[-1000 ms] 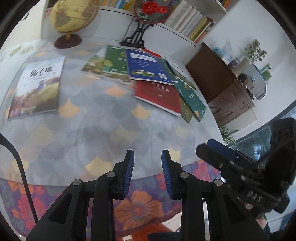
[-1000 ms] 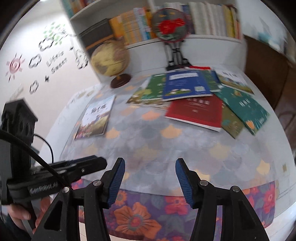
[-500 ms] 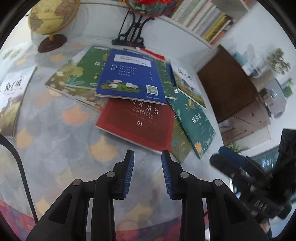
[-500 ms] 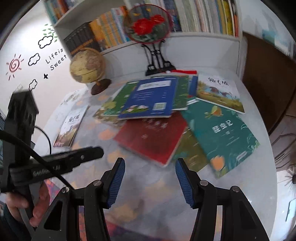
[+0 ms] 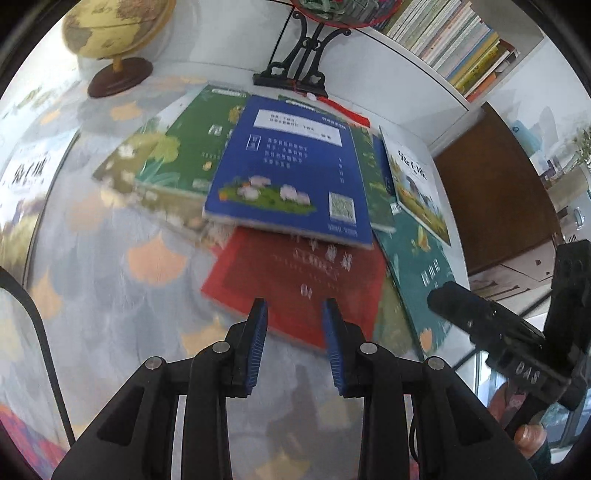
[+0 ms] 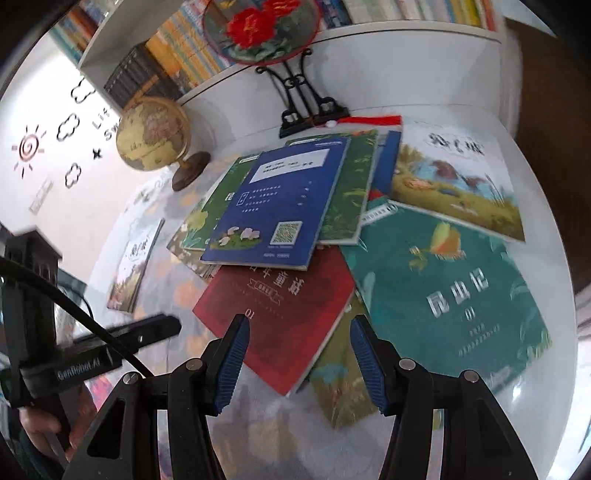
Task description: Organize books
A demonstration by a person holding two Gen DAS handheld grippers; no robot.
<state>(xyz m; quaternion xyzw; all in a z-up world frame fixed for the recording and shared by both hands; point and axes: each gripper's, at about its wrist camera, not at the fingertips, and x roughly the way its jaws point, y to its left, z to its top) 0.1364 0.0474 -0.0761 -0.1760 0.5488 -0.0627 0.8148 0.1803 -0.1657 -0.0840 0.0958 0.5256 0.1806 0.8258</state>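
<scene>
Several books lie fanned in a loose pile on the table. A blue book (image 5: 291, 173) (image 6: 280, 206) lies on top, over a red book (image 5: 295, 280) (image 6: 277, 317). A teal book (image 6: 450, 295) (image 5: 424, 266) lies to the right, green books (image 5: 192, 155) (image 6: 347, 192) at the back. One picture book (image 6: 135, 266) (image 5: 26, 181) lies apart at the left. My left gripper (image 5: 295, 317) is open and empty, just above the red book's near edge. My right gripper (image 6: 299, 332) is open wider and empty, over the red book's near corner.
A globe (image 5: 114, 33) (image 6: 155, 136) and a round fan on a black stand (image 6: 295, 107) (image 5: 295, 70) are at the table's back. A shelf of upright books (image 5: 454, 48) runs behind. A brown cabinet (image 5: 495, 192) is at the right.
Both grippers have moved forward over the table from its front edge, closing in on the book pile. The red book now lies just in front of both. The books have not moved.
</scene>
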